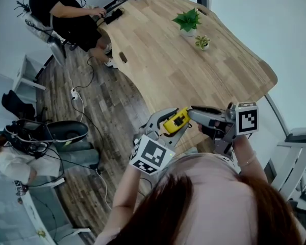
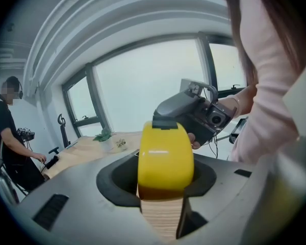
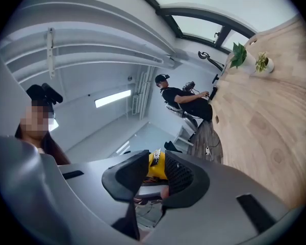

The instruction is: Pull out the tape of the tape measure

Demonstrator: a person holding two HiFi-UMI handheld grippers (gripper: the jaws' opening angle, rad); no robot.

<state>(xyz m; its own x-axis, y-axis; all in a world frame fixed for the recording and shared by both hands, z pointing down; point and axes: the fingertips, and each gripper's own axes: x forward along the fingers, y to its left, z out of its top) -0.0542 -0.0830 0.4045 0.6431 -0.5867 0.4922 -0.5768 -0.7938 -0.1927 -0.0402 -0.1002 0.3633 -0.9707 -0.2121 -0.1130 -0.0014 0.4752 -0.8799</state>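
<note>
Left claw [image 2: 163, 181] is clamped across the yellow tape measure [image 2: 166, 154], pads pressing on both flat sides. It holds the tape measure up off the surface [image 1: 194, 70], over the near edge and just below the middle of the head view.

Right claw [image 3: 156, 171] meets the tape measure from 3 o'clock in that view, its tips touching or very nearly touching the end. Its jaws stand only narrowly apart. Its own view shows the yellow body in the gap, and at 12 o'clock of the gap a small pale metal piece, probably the hook [image 3: 156, 155]. I cannot see the pads pressing on it, so I read this claw as not yet gripping. No tape shows drawn out.

The step in hand, as I judge it, is lining the right claw up on the hook; the pull has not begun. The next move calls for pinching the thin hook squarely between the pads. The right claw would then draw off toward 3 o'clock, straight in line with the tape measure's mouth, while the left claw holds firm. A shallow or skewed pinch would likely slip off.
</note>
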